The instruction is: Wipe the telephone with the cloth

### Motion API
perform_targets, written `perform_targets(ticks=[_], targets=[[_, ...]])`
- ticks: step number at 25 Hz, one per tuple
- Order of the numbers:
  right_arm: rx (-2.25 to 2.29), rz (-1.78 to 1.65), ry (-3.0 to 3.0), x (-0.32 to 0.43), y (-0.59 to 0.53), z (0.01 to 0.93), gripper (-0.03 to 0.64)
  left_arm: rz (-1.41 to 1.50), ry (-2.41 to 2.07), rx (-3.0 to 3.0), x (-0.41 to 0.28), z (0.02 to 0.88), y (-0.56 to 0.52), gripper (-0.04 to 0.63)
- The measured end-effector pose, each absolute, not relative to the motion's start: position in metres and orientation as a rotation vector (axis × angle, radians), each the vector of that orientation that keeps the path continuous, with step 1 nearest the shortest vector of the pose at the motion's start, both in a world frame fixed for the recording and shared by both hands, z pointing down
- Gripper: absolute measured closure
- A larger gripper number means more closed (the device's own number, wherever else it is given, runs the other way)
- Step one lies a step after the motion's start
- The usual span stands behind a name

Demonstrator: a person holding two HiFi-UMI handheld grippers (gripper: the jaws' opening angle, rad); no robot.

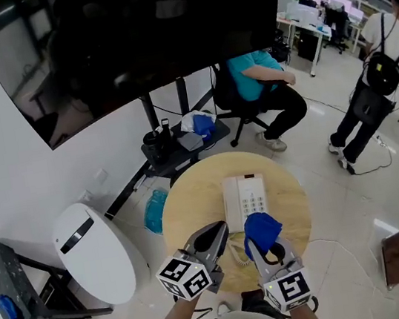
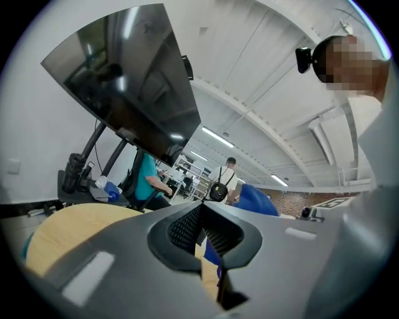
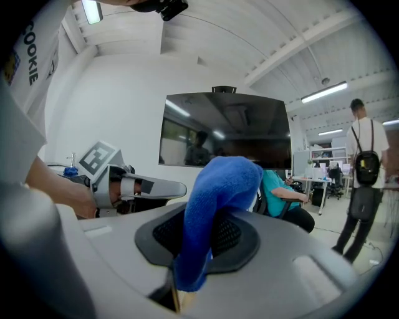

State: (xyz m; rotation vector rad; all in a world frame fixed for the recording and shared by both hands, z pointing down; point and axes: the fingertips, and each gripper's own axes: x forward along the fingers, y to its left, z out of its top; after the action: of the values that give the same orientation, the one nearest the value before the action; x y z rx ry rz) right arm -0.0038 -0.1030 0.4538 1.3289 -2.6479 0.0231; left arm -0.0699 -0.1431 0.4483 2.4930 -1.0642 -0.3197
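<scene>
Blue cloth (image 1: 262, 229) is pinched by one fold in your right gripper (image 1: 266, 249), above the near edge of the table (image 1: 190, 198). Your left gripper (image 1: 213, 235) is clenched on nothing. The telephone (image 1: 245, 199) sits mid-table, unsteadied, so a hard wipe could shove it or pull the cloth free.

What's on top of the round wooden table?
A white telephone lies on the table. The blue cloth in the right gripper covers the phone's near corner and table beneath.

White telephone (image 1: 245, 199) lying flat on table (image 1: 191, 201) — blue cloth (image 1: 262, 229) bunched, pinched in right tool (image 1: 266, 246)
</scene>
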Motion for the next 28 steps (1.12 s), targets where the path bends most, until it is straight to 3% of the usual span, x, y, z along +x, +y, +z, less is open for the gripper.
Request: perform_targets(ticks=[28], targets=[[1.417, 0.026, -2.617, 0.005, -0.046, 0.437, 0.557, -0.112, -1.192, 2.731, -0.039, 0.424, -0.060, 0.595]])
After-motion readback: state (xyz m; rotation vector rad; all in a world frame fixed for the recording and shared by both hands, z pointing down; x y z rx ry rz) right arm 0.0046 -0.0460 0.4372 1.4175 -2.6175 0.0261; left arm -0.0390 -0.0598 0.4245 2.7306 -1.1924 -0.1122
